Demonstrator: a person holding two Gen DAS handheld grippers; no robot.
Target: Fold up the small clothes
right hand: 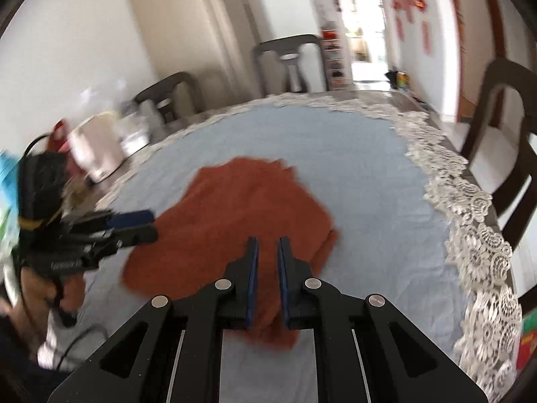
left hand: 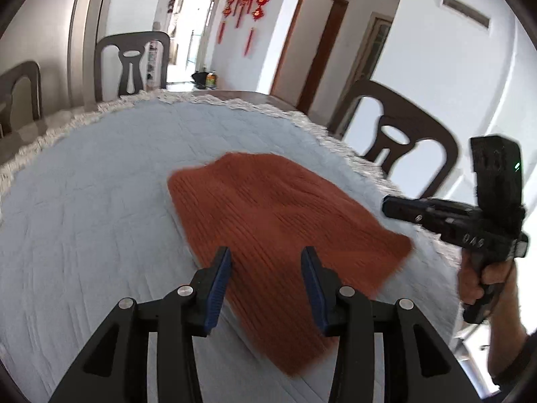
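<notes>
A rust-orange ribbed knit garment lies folded flat on the light blue quilted tablecloth. My left gripper hovers over its near edge, open, with nothing between the blue pads. In the right wrist view the left gripper sits at the left edge of the garment. My right gripper is over the garment's near right part, its pads all but together and gripping nothing. From the left wrist view the right gripper hangs off the garment's right side, held by a hand.
White lace trims the cloth's edge. Dark chairs stand around the table: one at the far side, one at the right. Blurred bags and containers crowd the far left corner.
</notes>
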